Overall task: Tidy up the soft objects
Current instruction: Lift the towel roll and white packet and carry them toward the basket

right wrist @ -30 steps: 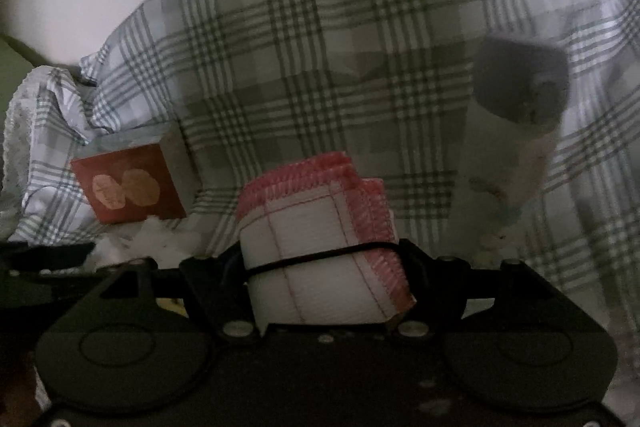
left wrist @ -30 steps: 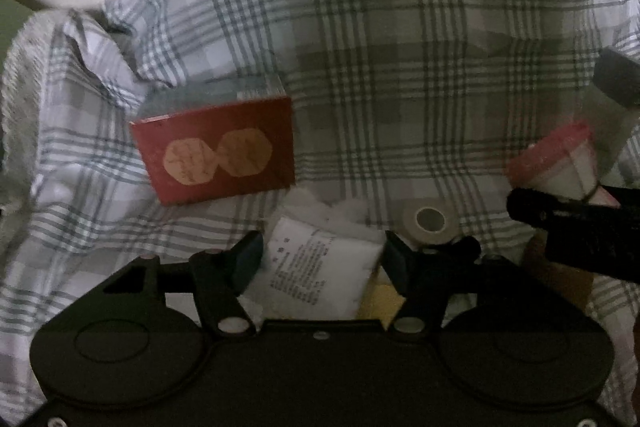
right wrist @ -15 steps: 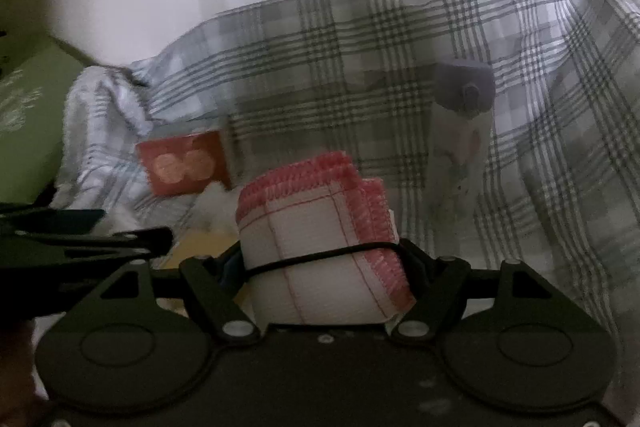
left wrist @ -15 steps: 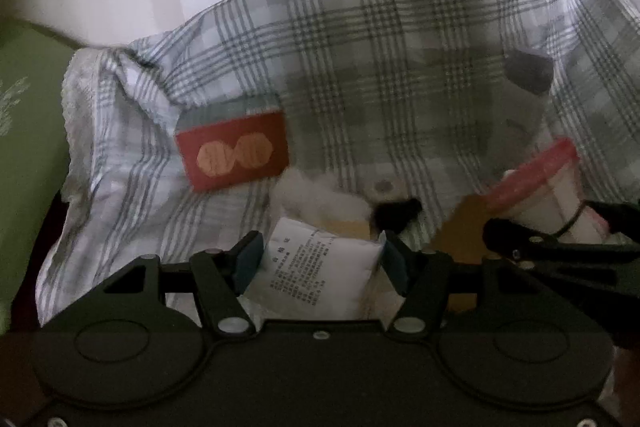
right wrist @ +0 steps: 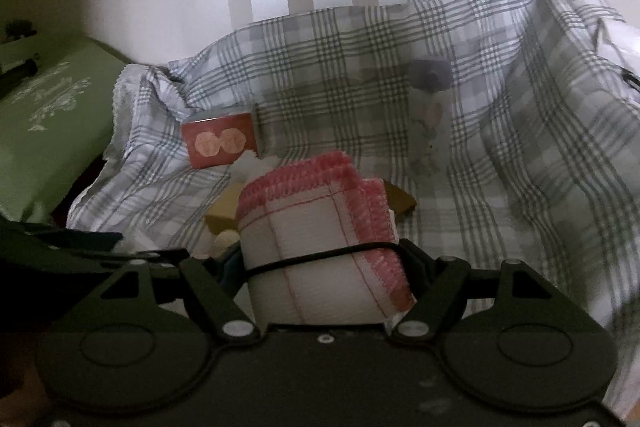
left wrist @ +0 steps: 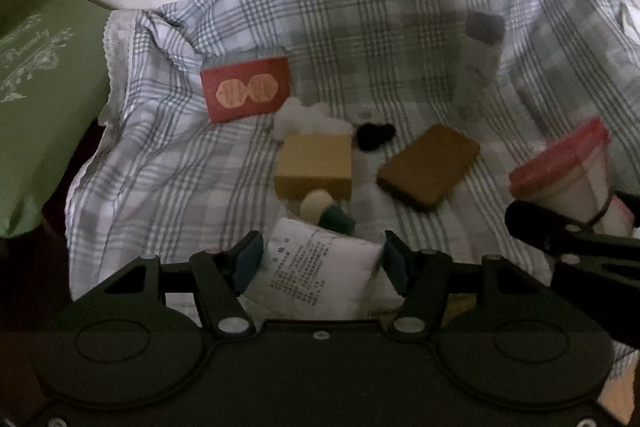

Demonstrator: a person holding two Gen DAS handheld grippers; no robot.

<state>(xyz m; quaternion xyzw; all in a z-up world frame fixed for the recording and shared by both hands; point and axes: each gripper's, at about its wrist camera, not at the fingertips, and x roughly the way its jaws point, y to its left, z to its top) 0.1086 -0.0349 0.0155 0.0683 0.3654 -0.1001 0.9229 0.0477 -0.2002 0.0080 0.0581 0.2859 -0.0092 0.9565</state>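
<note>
Grey-and-white plaid cloth (left wrist: 360, 39) fills the middle of both views, draped up against a pale wall, with a green cushion (left wrist: 44, 99) at the left edge. On the cloth lie a red box (left wrist: 246, 89), white cotton fluff (left wrist: 304, 117), a tan block (left wrist: 316, 167), a brown sponge (left wrist: 430, 167) and a dark-capped tube (left wrist: 480, 63) toward the upper right. At bottom centre of the left view, the left gripper (left wrist: 318, 261) clamps a white printed packet (left wrist: 316, 273). The right gripper (right wrist: 320, 267) squeezes a rolled white cloth with red edging (right wrist: 316, 227), bound by a black band; this roll also appears at the right edge of the left view.
</note>
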